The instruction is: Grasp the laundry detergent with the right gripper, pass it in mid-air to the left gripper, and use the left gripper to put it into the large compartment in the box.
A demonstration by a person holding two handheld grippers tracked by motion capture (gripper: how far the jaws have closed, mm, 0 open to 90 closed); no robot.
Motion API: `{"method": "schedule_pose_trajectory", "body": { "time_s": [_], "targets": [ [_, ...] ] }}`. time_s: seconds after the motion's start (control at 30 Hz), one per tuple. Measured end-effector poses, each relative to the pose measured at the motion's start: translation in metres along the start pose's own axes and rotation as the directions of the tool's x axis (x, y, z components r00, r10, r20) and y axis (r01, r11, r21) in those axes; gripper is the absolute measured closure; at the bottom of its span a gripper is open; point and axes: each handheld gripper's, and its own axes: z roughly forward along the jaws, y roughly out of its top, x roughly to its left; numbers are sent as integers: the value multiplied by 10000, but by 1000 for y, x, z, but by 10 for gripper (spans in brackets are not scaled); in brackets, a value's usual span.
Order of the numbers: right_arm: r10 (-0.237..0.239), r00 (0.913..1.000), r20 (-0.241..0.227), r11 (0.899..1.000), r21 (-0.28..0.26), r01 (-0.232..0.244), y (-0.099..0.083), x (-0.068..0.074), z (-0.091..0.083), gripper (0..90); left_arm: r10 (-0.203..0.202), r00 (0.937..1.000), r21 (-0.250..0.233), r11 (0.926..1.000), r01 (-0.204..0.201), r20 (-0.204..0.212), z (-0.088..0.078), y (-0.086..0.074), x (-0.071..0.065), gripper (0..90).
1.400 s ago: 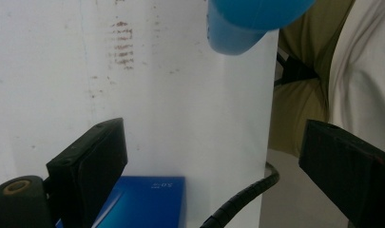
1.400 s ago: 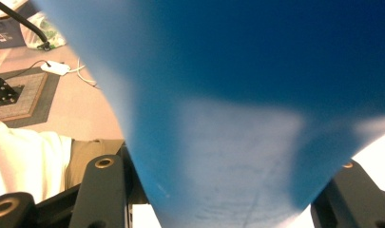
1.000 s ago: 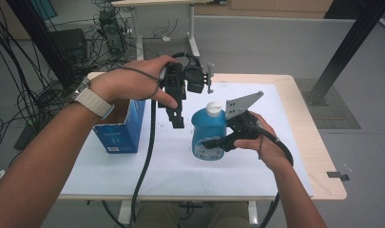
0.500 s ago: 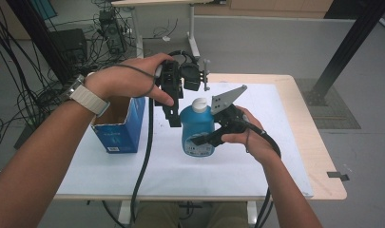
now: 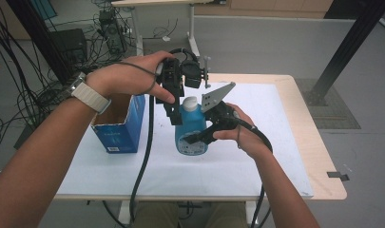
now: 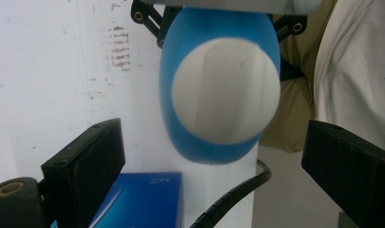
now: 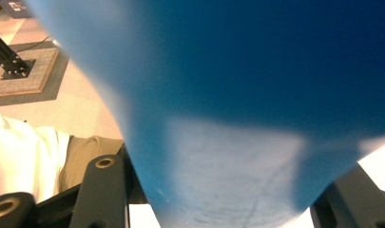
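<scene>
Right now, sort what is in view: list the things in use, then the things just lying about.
In use:
blue plastic bottle with white cap
right hand-held gripper, shut on the bottle
left hand-held gripper, open above the cap

Lying about:
open blue cardboard box
white table cover

Both grippers are black: the left gripper (image 5: 173, 116) trails a thick black cable, and the right gripper (image 5: 199, 137) carries a grey three-cornered plate (image 5: 216, 96) dotted with small holes at its twelve o'clock. The person wears a pale ribbed watch strap (image 5: 89, 96), a white shirt (image 6: 356, 71) and khaki trousers (image 7: 85, 159).
</scene>
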Motion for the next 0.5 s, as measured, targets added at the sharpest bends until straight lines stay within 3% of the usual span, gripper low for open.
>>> {"method": "schedule_pose_trajectory", "body": {
  "time_s": [0.5],
  "targets": [
    [-145, 9995, -269, 9998, 110, 148, 6, -4, 11, 437, -56, 10000, -86, 9999, 56, -13, 3, 5, 6, 75]
  ]
}}
